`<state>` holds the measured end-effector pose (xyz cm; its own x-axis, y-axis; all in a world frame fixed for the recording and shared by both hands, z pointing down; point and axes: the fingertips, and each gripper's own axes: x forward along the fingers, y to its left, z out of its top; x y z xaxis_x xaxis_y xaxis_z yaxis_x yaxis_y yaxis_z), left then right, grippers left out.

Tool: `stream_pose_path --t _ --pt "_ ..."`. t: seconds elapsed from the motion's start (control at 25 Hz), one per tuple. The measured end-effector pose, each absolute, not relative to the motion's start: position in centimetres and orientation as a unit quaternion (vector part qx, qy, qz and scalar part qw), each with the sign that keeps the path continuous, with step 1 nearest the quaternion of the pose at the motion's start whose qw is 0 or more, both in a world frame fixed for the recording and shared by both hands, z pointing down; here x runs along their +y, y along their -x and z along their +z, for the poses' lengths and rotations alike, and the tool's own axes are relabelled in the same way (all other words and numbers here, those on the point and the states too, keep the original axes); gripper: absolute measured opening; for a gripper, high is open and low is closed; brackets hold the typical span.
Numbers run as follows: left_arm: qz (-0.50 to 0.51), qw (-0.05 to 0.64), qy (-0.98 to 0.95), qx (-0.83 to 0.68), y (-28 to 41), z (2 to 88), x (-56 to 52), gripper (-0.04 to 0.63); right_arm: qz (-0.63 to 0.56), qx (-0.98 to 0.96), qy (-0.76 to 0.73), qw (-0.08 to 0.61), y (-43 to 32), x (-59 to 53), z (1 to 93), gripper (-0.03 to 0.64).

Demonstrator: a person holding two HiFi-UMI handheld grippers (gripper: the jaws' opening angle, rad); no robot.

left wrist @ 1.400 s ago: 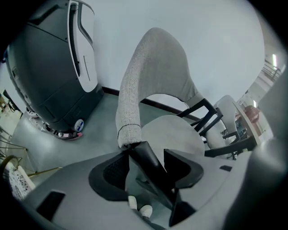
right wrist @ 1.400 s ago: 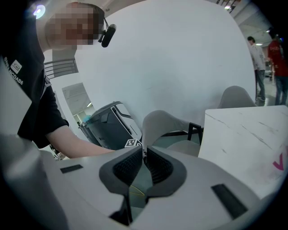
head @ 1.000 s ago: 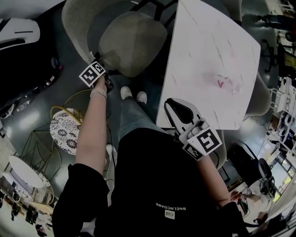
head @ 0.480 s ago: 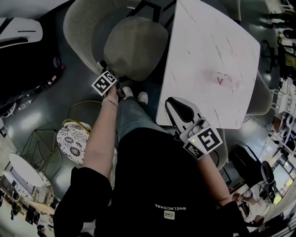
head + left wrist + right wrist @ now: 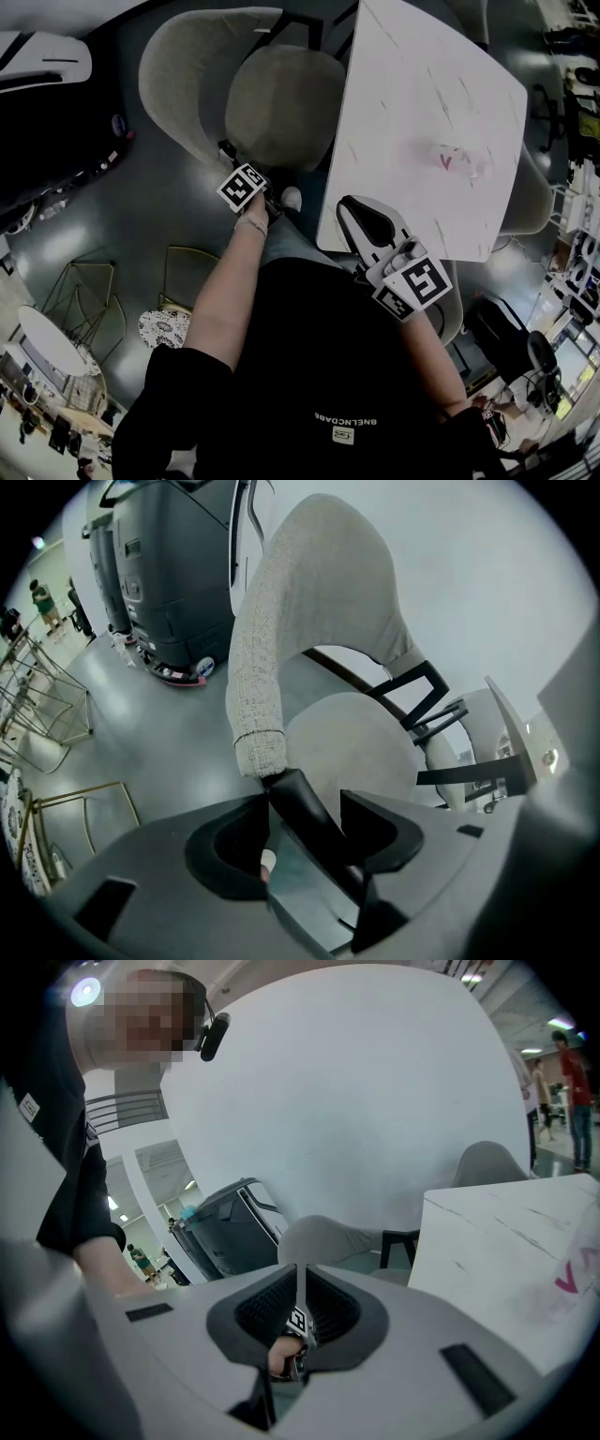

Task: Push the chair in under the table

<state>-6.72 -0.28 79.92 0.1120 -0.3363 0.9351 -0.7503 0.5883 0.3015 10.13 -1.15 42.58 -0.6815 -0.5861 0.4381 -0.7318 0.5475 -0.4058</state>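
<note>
Opening left gripper (image 5: 309, 817) around the chair (image 5: 281, 103) leg, chair upper middle of head view.
Grey seat sits just beside the left edge of the white table (image 5: 431, 103), curved back toward upper left. Black leg (image 5: 291, 789) under the back's end lies between the left jaws, which are opening; a gap shows on one side, so no squeeze. Right gripper (image 5: 300, 1283) is at lower right over the table corner, jaws together, nothing between them. Shoe (image 5: 291, 197) is near the seat, gold wire stand (image 5: 187, 272) lower left on the grey floor.
</note>
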Motion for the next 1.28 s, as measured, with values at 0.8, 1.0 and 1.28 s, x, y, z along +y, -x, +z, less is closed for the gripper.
stream_pose_path --t 0.8,1.0,1.28 --pt "0.253 0.412 -0.647 -0.589 15.9 67.8 -4.8 0.302 0.302 -0.882 -0.347 0.099 -7.6 -0.6 42.5 0.018" --pt "0.256 0.320 -0.675 -0.614 22.1 61.9 -12.1 0.319 0.296 -0.886 -0.344 0.095 -6.8 -1.3 41.8 0.018" --pt "0.309 0.278 -0.696 -0.586 25.6 59.6 -21.6 0.347 0.294 -0.882 -0.358 0.092 -6.4 -2.9 41.3 0.018"
